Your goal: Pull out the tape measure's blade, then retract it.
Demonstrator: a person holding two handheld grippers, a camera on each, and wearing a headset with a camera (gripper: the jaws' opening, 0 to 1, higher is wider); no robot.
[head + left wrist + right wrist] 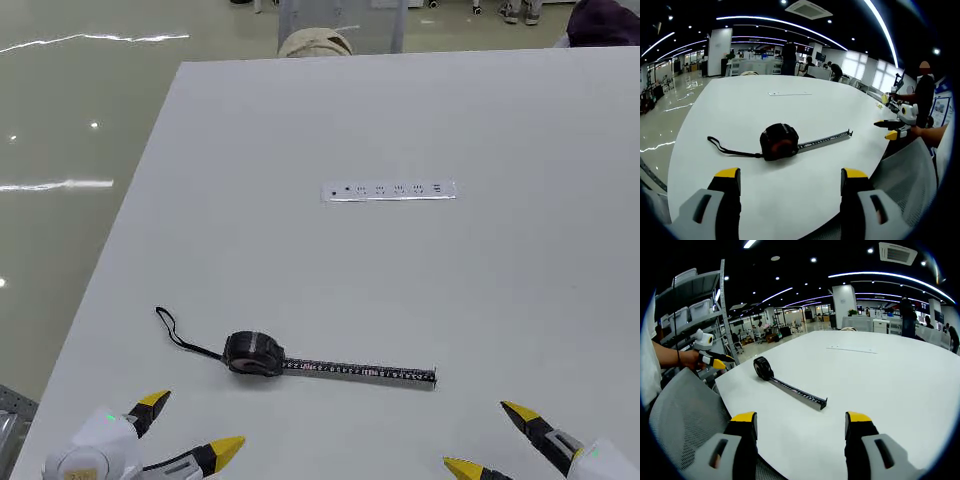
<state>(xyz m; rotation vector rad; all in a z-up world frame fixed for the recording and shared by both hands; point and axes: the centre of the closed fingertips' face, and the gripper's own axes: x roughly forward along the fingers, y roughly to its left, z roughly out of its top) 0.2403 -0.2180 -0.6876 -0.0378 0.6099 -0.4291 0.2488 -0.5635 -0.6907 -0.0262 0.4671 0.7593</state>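
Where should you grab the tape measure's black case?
Probably from above, with the left gripper, its fingers on the near and far flat faces. The case stands upright, one round face toward the left gripper; the strap leaves its left end and the blade its right.

Open-plan lab hall; glossy floor (60, 150) at nine o'clock of the table (300, 260); ceiling light strips (890, 275); rack (690, 292) of bins (702, 307) at ten o'clock.
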